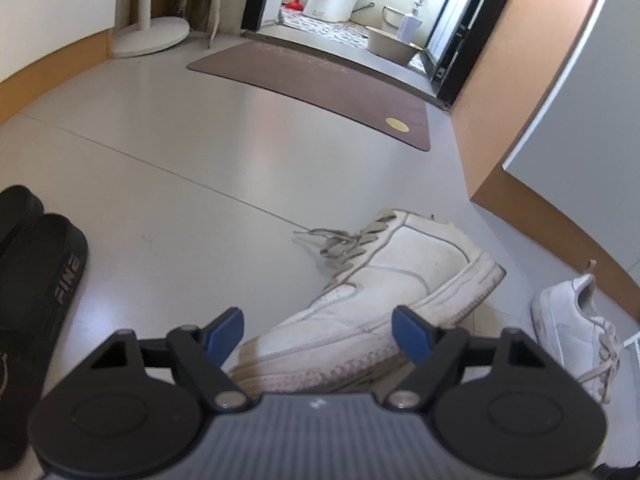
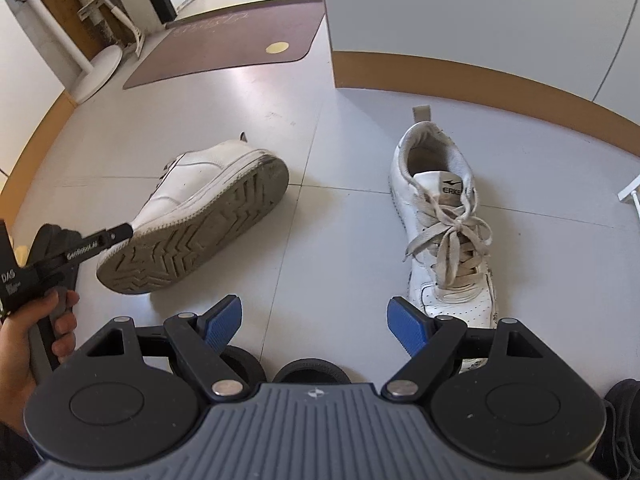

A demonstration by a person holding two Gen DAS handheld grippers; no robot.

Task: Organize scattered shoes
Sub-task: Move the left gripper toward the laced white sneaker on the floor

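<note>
While both grippers hang with fingers spread wide and nothing between them, the risk sits with the tipped sneaker [image 1: 384,280]. It lies on its side mid-frame in the left wrist view, toe reaching down between the left gripper [image 1: 318,338] pads; in the right wrist view its sole faces the camera at centre left.

Failure modes, my read:
- The left gripper's fingertip [image 2: 120,233] looks to be at or touching the toe edge of that sole in the right wrist view; can't tell if it's contact. Closing from there would likely pinch only the rubber rim, so the shoe pivots or slips out.
- Loose laces [image 1: 320,240] trail onto the floor [image 1: 180,140] at the shoe's upper left. Lifting could drag them or snag a pad.
- Squeezing the soft upper may fold it rather than hold it, and the heavy heel then sags.

The upright sneaker [image 2: 440,216] stands at right of the right wrist view, near the wall skirting [image 2: 480,76], well apart from its mate. The right gripper [image 2: 314,330] hovers low centre, toe of that shoe just beside its right pad. The lace bow is loose; same snag risk.

Black slides [image 1: 36,280] sit paired at lower left in the left wrist view. A wide swing with the sneaker could knock them out of line.
</note>
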